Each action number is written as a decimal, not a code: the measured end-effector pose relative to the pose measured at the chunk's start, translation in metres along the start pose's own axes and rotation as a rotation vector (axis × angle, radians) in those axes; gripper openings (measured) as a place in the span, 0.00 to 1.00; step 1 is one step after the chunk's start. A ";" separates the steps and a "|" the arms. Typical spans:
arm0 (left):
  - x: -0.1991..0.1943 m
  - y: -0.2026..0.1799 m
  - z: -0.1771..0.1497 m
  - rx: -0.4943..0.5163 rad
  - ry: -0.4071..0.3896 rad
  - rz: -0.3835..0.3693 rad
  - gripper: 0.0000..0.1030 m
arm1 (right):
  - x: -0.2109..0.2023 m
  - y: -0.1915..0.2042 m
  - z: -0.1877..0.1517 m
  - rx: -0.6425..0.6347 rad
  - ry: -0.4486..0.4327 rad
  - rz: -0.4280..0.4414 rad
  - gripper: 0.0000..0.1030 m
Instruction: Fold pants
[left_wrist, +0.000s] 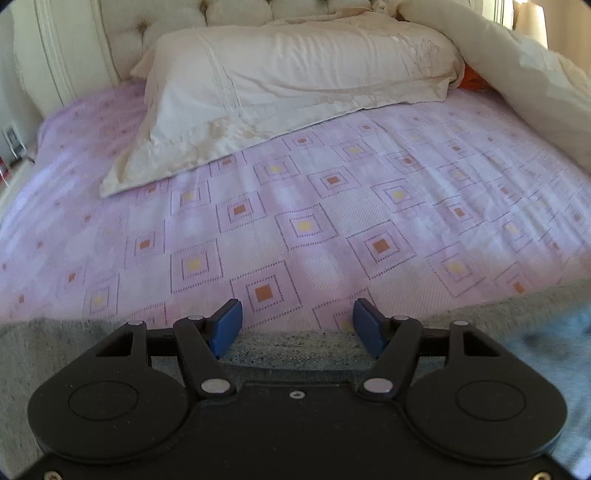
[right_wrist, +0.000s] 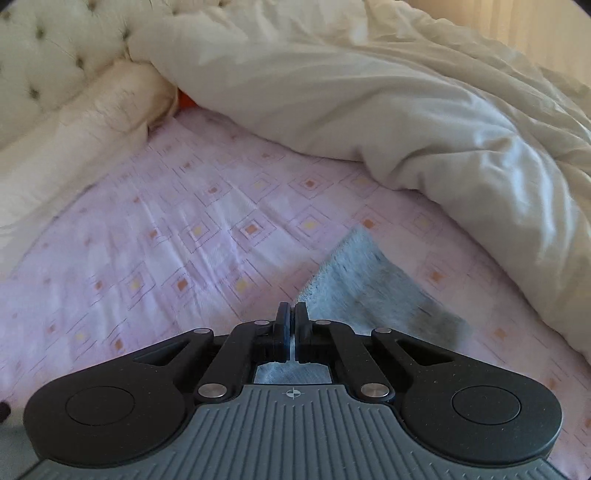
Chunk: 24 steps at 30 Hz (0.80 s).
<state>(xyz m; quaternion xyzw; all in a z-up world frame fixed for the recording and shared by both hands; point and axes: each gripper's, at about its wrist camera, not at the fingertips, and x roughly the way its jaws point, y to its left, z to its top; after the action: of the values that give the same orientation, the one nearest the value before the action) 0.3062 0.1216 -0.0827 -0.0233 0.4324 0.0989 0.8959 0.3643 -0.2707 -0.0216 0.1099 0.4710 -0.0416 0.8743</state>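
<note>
Grey-blue fabric, taken to be the pants (right_wrist: 373, 284), is seen lying on the bed (left_wrist: 332, 206) near its near edge, over the lilac sheet printed with small squares. In the left wrist view the cloth runs as a band along the bottom of the picture, under and beside the left tool (left_wrist: 297, 325), whose blue pads stand wide apart with nothing between them; only the edge of the garment and the sheet are seen in the gap. In the right wrist view the right tool (right_wrist: 291, 314) is closed, its pads brought together, and a thin pale strip shows in the slit; whether a fold of cloth is pinched there cannot be told, though the pants are seen just behind and beneath the jaws, one corner spread out toward the heaped cream duvet (right_wrist: 406, 122). A cream pillow (left_wrist: 280, 88) is set at the head of the bed, well apart from the garment. No finished fold can be made out. The task is judged to be at an early or middle stage, with the folding itself mostly left to do.
</note>
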 end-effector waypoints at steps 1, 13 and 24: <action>-0.005 0.003 0.000 -0.015 -0.003 -0.015 0.67 | -0.007 -0.006 -0.005 0.006 0.010 0.011 0.02; -0.030 0.032 0.004 -0.224 0.083 -0.169 0.71 | -0.015 -0.020 -0.054 -0.061 0.052 0.012 0.02; -0.013 0.044 -0.011 -0.364 0.163 -0.085 0.71 | -0.030 -0.026 -0.046 -0.052 -0.006 0.058 0.02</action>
<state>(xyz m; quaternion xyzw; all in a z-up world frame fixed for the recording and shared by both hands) 0.2808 0.1614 -0.0776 -0.2111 0.4769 0.1355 0.8424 0.3056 -0.2863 -0.0256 0.1005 0.4659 -0.0046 0.8791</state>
